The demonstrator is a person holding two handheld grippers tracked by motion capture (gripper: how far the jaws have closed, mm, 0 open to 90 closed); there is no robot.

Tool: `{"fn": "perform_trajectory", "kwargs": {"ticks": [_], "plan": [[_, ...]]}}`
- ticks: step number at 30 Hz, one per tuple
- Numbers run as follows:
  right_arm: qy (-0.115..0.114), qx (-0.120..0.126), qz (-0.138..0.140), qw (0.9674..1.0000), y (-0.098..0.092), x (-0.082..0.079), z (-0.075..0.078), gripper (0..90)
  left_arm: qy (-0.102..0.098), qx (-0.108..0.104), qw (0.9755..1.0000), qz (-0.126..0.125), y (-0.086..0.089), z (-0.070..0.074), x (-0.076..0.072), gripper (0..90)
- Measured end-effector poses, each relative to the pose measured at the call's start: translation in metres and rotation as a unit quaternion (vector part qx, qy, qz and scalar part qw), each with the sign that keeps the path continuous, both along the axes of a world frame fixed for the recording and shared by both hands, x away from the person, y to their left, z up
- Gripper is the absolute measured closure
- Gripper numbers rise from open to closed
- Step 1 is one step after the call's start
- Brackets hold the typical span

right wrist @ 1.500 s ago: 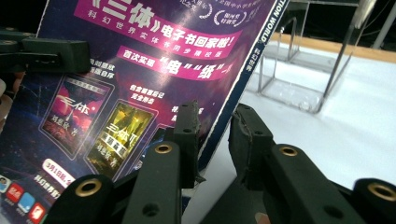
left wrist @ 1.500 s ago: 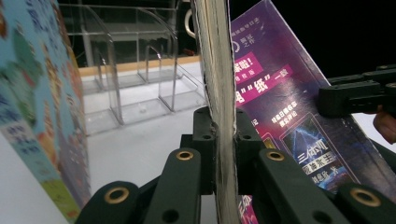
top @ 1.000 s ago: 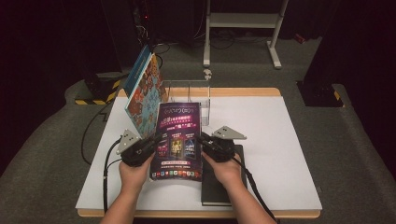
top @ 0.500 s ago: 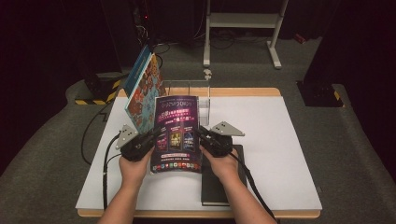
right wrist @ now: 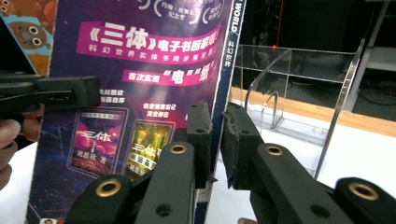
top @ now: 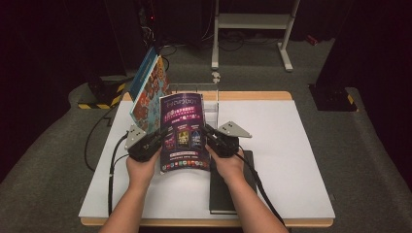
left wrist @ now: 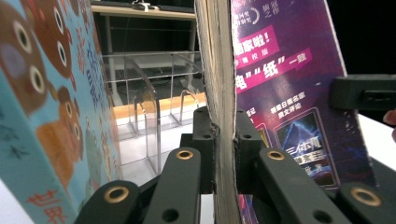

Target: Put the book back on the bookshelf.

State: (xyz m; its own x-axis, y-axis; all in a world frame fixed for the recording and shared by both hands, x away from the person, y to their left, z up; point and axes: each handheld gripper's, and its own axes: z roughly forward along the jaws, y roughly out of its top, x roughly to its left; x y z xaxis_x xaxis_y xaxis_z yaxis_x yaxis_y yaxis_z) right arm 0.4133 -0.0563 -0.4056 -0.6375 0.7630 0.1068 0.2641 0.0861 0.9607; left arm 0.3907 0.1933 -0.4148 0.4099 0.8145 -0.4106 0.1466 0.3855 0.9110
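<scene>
You hold the purple book (top: 183,132) upright above the tabletop (top: 286,160), one gripper on each side edge, its cover facing you. Your left gripper (top: 156,138) has its jaws closed on the book's page edge; in the left gripper view the pads press flat against both sides of the page block (left wrist: 222,116). Your right gripper (top: 210,135) grips the spine side: its jaws have just been closing, and in the right gripper view the spine edge (right wrist: 219,93) stands between the two pads, the left pad against the cover, the right pad right at the spine, though you cannot tell for sure whether it touches. The book stands roughly vertical, with a slight bow across the cover in the high view. Just behind it stands a clear plastic rack (top: 206,99) near the far edge of the tabletop. A blue picture book (top: 148,90) leans tilted at the rack's left, close beside the purple book; whether they touch you cannot tell. A black book (top: 221,191) lies flat on the tabletop under your right forearm (top: 248,204), near the front edge. Both hands sit close to the book's lower half.
</scene>
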Motion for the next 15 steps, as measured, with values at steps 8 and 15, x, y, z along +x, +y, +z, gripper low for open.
{"fn": "perform_trajectory", "kwargs": {"ticks": [8,15], "plan": [[-0.021,-0.001,0.008,0.9997,0.0039,-0.0055,-0.0029,81.6,-0.008,0.002,1.0,0.003,0.0046,-0.0074,-0.0042,82.3],[-0.032,0.002,0.012,0.9994,0.009,-0.0058,-0.0019,82.2,-0.019,0.006,0.9998,0.006,0.0089,-0.0066,-0.005,82.5]]}}
